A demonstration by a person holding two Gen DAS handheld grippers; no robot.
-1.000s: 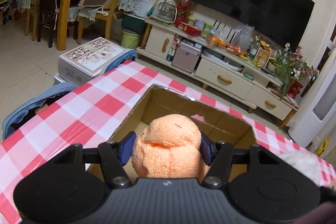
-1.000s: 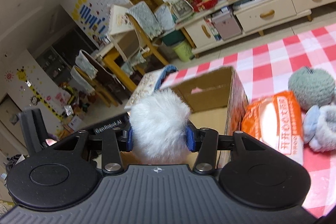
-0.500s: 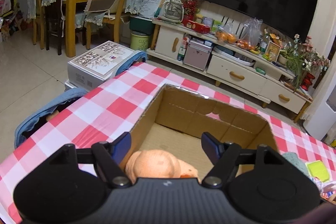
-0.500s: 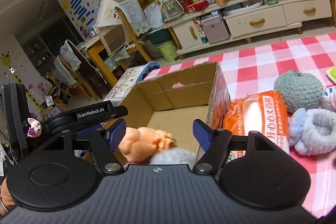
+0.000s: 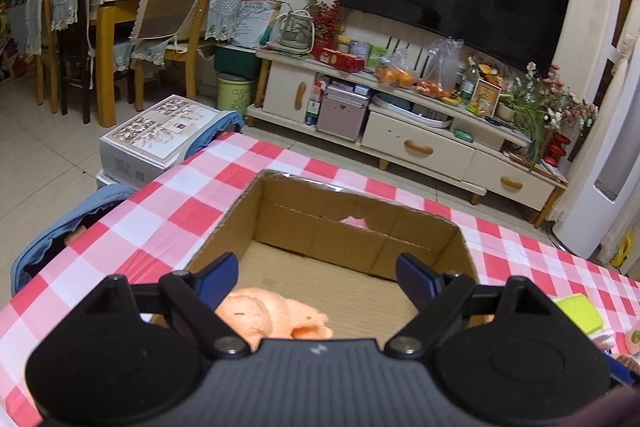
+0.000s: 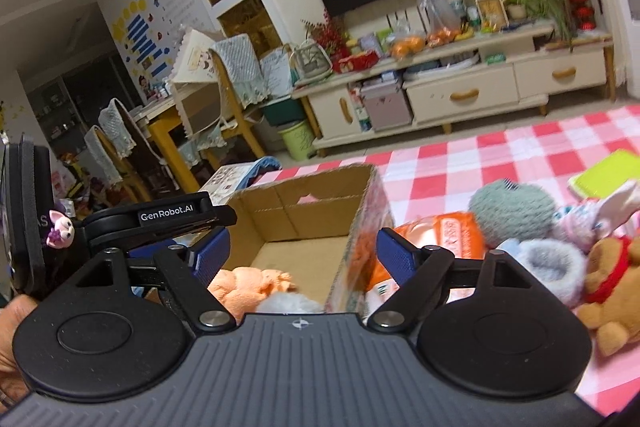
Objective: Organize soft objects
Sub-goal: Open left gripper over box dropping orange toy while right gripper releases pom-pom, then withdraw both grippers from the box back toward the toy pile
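Left gripper (image 5: 316, 273): jaws spread and opening, nothing between the pads. It hangs over the near edge of the cardboard box (image 5: 352, 227). The orange knit toy (image 5: 268, 319) lies on the box floor at the near left side, below the left finger and clear of both pads.

Right gripper (image 6: 302, 249): jaws very wide and opening, nothing held. The right wall of the box (image 6: 360, 223) runs up between its fingers, so the left finger sits over the box interior and the right finger over the table outside. In the right wrist view the orange knit toy (image 6: 244, 285) lies in the box, with a white fluffy ball (image 6: 288, 305) touching it on its right, against the near right corner; the ball is mostly hidden by the gripper body.

The left gripper (image 6: 176, 223) also shows in the right wrist view, at the box's left edge.

The box stands open-topped on a table with a red and white checked cloth (image 5: 132, 227).

Outside the box, to its right: an orange packet (image 6: 448, 231) against the box wall, a grey-green fuzzy ball (image 6: 512, 211) beyond it, a pale blue fluffy piece (image 6: 548, 263) in front of that, a brown teddy with a red scarf (image 6: 612, 287) at the far right, a small pink and white plush (image 6: 592, 219) behind the teddy, and a yellow-green flat pad (image 6: 604, 175) further back. These are bunched close together, several touching.
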